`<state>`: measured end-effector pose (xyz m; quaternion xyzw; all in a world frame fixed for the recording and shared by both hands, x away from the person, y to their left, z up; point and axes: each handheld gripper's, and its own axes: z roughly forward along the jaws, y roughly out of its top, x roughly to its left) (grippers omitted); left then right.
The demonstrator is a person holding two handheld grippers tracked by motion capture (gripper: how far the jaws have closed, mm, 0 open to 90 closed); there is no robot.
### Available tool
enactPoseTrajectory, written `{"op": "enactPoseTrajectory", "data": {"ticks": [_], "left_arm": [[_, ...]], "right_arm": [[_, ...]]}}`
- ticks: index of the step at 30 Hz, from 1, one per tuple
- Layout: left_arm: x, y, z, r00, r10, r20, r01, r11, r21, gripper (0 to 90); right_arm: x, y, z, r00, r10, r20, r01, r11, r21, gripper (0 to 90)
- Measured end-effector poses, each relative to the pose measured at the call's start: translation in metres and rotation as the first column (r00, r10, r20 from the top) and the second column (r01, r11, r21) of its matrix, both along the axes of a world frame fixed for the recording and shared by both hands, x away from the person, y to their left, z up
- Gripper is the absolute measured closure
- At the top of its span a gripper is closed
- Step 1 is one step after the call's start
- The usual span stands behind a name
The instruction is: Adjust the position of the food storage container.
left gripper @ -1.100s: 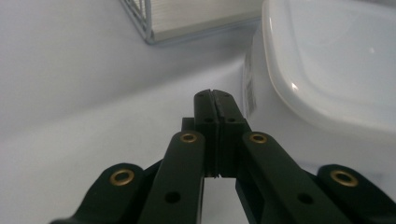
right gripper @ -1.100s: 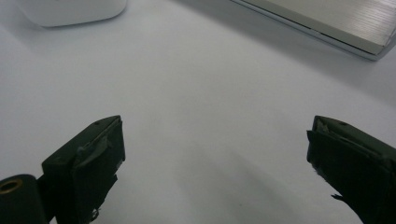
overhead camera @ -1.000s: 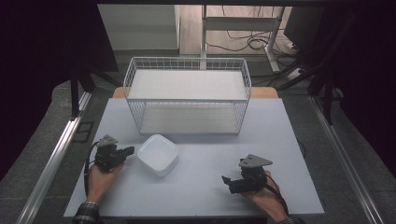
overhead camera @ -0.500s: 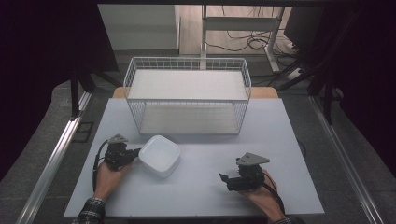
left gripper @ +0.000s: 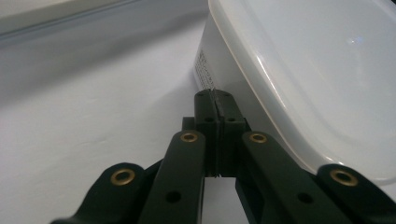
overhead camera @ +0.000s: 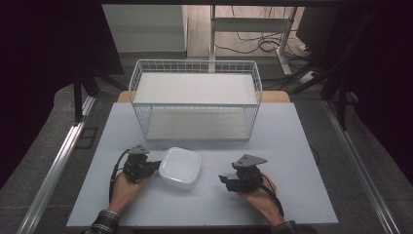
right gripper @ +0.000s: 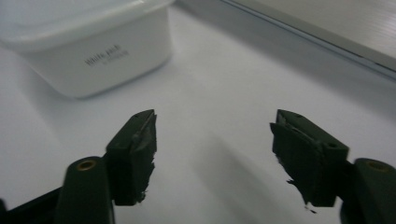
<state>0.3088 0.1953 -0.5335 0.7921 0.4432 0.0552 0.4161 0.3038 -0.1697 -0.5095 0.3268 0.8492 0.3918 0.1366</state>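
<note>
Both hands slid inward on the white table (overhead camera: 302, 146): left gripper (overhead camera: 155, 166) closed against container (overhead camera: 180, 167), right gripper (overhead camera: 225, 181) agape.

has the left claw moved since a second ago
Yes. In the high view the left claw has slid to the right across the table, closing on the white container; its shut tips now sit at the container's left side.
</note>
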Motion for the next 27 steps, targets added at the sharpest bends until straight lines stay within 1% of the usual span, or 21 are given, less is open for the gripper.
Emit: {"op": "enactPoseTrajectory", "data": {"ticks": [1,2,3,5,6,7,8,10,12,13,15,16,17,18,22,24,27], "left_arm": [[0.0,0.0,0.0,1.0,0.0,0.0,0.0,1.0,0.0,90.0],[-0.001,-0.004,0.0,1.0,-0.007,0.0,0.007,1.0,0.001,90.0],[-0.003,-0.011,0.001,0.9995,-0.03,-0.004,0.03,0.9995,0.004,90.0],[-0.005,-0.018,0.001,0.9987,-0.05,-0.01,0.05,0.9988,0.004,90.0],[-0.005,-0.018,0.001,0.9987,-0.05,-0.01,0.05,0.9988,0.004,90.0],[-0.006,-0.022,0.001,0.9984,-0.056,-0.012,0.056,0.9985,0.001,90.0],[-0.009,-0.028,0.002,0.9973,-0.071,-0.017,0.071,0.9974,0.002,90.0],[-0.011,-0.034,0.003,0.9959,-0.088,-0.019,0.088,0.9961,0.004,90.0],[-0.014,-0.038,0.003,0.9946,-0.102,-0.019,0.102,0.9947,0.008,90.0],[-0.016,-0.041,0.004,0.9941,-0.107,-0.018,0.107,0.9942,0.013,90.0],[-0.019,-0.044,0.005,0.9931,-0.117,-0.011,0.117,0.9929,0.022,90.0],[-0.019,-0.044,0.005,0.9931,-0.117,-0.011,0.117,0.9929,0.022,90.0],[-0.024,-0.047,0.007,0.9924,-0.123,-0.002,0.123,0.9919,0.032,90.0],[-0.026,-0.047,0.008,0.9923,-0.123,0.004,0.123,0.9918,0.035,90.0],[-0.031,-0.046,0.009,0.9925,-0.122,0.0,0.122,0.9919,0.036,90.0],[-0.034,-0.046,0.009,0.9928,-0.12,-0.003,0.12,0.9922,0.035,90.0],[-0.031,-0.045,0.009,0.9931,-0.117,-0.001,0.117,0.9924,0.036,90.0]], "right_arm": [[0.001,0.003,0.0,1.0,0.007,-0.004,-0.007,1.0,0.002,39.1],[0.003,0.005,0.0,0.9998,0.017,-0.012,-0.017,1.0,0.001,42.5],[0.005,0.008,-0.001,0.9995,0.025,-0.017,-0.025,1.0,0.002,45.8],[0.008,0.013,-0.001,0.9987,0.045,-0.023,-0.045,0.999,-0.005,53.8],[0.008,0.013,-0.001,0.9987,0.045,-0.023,-0.045,0.999,-0.005,53.8],[0.009,0.015,-0.001,0.9982,0.053,-0.027,-0.053,0.999,-0.008,57.7],[0.011,0.017,-0.001,0.9974,0.065,-0.03,-0.066,0.998,-0.014,66.3],[0.011,0.018,0.0,0.9975,0.066,-0.024,-0.066,0.998,-0.02,74.2],[0.012,0.017,0.002,0.9983,0.055,-0.02,-0.056,0.998,-0.023,80.6],[0.013,0.016,0.002,0.9985,0.048,-0.024,-0.049,0.999,-0.019,82.7],[0.015,0.013,0.002,0.9984,0.045,-0.034,-0.046,0.999,-0.012,86.0],[0.015,0.013,0.002,0.9984,0.045,-0.034,-0.046,0.999,-0.012,86.0],[0.015,0.012,0.002,0.9981,0.045,-0.043,-0.045,0.999,-0.006,88.3],[0.014,0.012,0.003,0.9981,0.045,-0.043,-0.046,0.999,-0.008,88.8],[0.011,0.013,0.004,0.9976,0.05,-0.049,-0.051,0.999,-0.01,89.1],[0.006,0.015,0.004,0.9975,0.057,-0.042,-0.058,0.998,-0.028,89.0],[0.005,0.017,0.004,0.998,0.048,-0.041,-0.05,0.998,-0.041,88.9]]}}
